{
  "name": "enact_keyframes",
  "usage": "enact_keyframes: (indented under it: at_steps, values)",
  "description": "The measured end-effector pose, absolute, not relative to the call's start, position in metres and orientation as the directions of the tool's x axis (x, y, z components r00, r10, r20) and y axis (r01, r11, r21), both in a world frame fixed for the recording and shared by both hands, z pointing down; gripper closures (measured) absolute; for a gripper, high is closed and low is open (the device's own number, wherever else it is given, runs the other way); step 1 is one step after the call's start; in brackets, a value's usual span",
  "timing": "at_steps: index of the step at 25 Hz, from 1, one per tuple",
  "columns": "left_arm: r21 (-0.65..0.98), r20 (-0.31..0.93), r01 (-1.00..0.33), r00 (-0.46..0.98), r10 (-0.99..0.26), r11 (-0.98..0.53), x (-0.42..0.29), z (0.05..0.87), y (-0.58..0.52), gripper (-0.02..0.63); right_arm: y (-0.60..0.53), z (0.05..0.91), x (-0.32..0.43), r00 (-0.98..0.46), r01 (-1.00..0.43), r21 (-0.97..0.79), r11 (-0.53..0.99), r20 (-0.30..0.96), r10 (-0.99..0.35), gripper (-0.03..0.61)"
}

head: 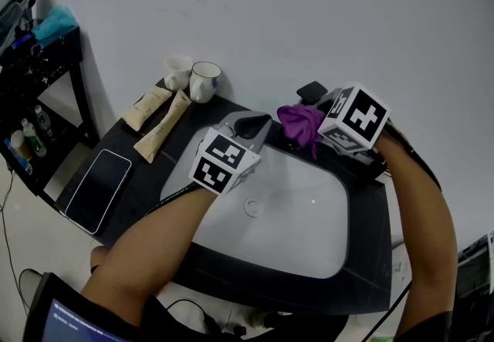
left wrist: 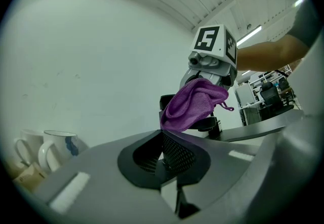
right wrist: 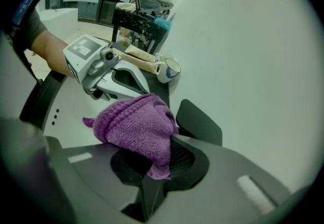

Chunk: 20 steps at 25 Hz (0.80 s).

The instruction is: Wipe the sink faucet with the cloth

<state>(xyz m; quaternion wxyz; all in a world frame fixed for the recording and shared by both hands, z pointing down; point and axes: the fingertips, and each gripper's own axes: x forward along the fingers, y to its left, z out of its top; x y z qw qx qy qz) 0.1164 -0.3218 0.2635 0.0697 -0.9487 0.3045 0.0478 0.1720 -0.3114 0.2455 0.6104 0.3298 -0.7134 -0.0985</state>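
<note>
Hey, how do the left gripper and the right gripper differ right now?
The right gripper is shut on the purple cloth; the left gripper is shut on nothing. The right gripper sits by the black faucet; the left gripper hangs over the white basin. Both carry a marker cube.

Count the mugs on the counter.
2. A plain white ceramic mug stands by the wall on the dark counter; a white mug with a blue mark sits just right of it.
</note>
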Motion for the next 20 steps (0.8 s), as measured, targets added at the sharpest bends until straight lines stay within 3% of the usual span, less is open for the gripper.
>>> enact_keyframes:
  at_steps: [14, 20]
  values:
    - [-0.102, -0.132, -0.59, 0.806, -0.577, -0.801, 0.114, 0.264, -0.324, 0.597, -0.249, 0.25, 0.143, -0.132, -0.257, 0.501, 0.826, 0.829, -0.543, 0.534]
    - [-0.079, -0.128, -0.613, 0.788, -0.602, -0.786, 0.109, 0.265, -0.329, 0.597, -0.21, 0.298, 0.157, -0.179, -0.221, 0.508, 0.832, 0.818, -0.547, 0.532]
